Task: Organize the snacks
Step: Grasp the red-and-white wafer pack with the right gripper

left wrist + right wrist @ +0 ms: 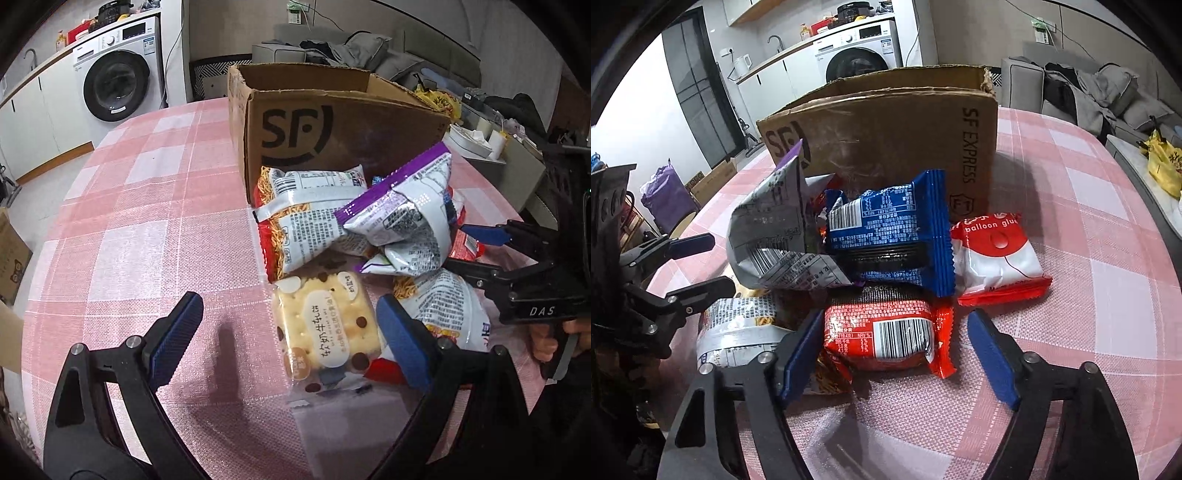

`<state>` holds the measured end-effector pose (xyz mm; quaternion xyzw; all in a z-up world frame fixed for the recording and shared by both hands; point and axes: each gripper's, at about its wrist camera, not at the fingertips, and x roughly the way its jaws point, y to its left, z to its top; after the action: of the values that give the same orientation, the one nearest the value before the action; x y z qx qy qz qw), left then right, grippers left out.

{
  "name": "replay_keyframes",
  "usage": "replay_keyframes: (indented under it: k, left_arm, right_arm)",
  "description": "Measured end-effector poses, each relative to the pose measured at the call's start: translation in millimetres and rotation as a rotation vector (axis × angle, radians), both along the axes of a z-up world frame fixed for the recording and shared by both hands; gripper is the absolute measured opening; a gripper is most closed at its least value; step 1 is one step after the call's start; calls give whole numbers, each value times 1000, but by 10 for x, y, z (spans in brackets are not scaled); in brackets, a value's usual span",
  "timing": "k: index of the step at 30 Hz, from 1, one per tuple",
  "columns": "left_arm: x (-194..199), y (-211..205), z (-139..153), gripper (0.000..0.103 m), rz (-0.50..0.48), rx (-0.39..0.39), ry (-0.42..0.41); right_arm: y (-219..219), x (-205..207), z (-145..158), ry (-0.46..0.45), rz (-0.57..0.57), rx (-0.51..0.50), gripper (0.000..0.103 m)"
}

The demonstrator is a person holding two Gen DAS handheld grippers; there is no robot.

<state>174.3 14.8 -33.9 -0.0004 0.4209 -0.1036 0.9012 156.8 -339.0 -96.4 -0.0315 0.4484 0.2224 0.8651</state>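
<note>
Snack pile (871,266) against box (886,136)

Pink checked tablecloth (129,221), white washing machine (118,70) under counter, cluttered grey sofa (1082,88), dark door (698,88)

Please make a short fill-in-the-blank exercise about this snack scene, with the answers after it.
1. The cardboard box carries the printed words SF ____.
2. The red and white packet is labelled balloon ____.
3. The right claw is open around a ____ packet with a barcode.
4. The checked tablecloth is white and ____.

Missing words: EXPRESS; glue; red; pink
</note>
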Motion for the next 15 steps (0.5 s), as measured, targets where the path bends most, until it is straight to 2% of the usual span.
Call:
replay_keyframes:
  k: [6,11,15]
  left_arm:
    - [-49,-15,-16,94,9,7,3]
    - [-51,-16,-15,94,9,-10,10]
    - [-25,-24,-10,94,9,-9,26]
  right_arm:
    - [-8,-65,3,-6,33,7,58]
    - [-61,-150,56,-20,41,41,49]
    - [-143,-239,101,-17,43,65,47]
